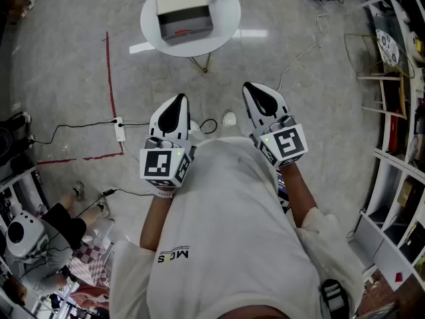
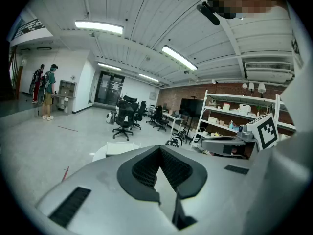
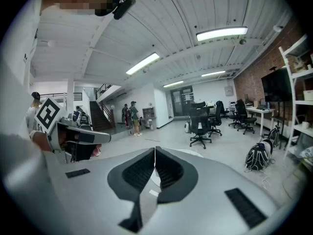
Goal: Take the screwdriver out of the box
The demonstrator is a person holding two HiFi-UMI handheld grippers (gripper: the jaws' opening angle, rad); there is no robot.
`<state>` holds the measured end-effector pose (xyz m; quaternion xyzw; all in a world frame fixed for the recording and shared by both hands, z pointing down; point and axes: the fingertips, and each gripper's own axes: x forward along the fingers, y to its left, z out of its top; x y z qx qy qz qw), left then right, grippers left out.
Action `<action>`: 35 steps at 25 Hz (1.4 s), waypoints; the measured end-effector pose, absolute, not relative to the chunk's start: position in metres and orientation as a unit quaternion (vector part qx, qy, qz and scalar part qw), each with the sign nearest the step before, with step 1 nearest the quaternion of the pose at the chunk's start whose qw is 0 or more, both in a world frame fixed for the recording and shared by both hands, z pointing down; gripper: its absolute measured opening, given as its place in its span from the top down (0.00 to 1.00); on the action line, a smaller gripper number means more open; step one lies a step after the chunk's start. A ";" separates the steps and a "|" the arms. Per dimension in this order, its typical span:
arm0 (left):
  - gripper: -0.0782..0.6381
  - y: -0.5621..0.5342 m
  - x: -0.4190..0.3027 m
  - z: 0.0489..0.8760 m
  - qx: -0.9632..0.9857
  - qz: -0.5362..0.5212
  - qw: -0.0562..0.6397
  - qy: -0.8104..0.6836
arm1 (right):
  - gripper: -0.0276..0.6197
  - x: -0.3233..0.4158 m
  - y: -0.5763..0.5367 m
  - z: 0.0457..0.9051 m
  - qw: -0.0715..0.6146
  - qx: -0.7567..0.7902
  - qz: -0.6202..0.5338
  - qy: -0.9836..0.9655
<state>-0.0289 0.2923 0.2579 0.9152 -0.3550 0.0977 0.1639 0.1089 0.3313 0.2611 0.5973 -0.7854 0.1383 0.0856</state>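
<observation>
In the head view a box (image 1: 184, 13) with a pale lid and a dark front stands on a small round white table (image 1: 226, 15), well ahead of me. No screwdriver shows. My left gripper (image 1: 174, 104) and right gripper (image 1: 256, 92) are held close to my chest, pointing toward the table and far short of it. Both are shut with nothing between the pads. In the left gripper view the jaws (image 2: 159, 149) meet, and the table's edge (image 2: 103, 151) peeks past them. In the right gripper view the jaws (image 3: 154, 150) are likewise closed on nothing.
Red tape lines (image 1: 109, 78), a power strip (image 1: 119, 129) and cables lie on the floor to the left. White shelving (image 1: 398, 131) lines the right side. A seated person (image 1: 63, 226) is at lower left. Office chairs (image 2: 122, 119) and a backpack (image 3: 257, 156) stand farther off.
</observation>
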 end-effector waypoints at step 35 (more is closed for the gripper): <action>0.89 0.181 0.011 0.309 0.879 0.115 0.231 -0.401 | 0.84 0.148 0.221 0.316 0.154 0.506 0.172 -0.831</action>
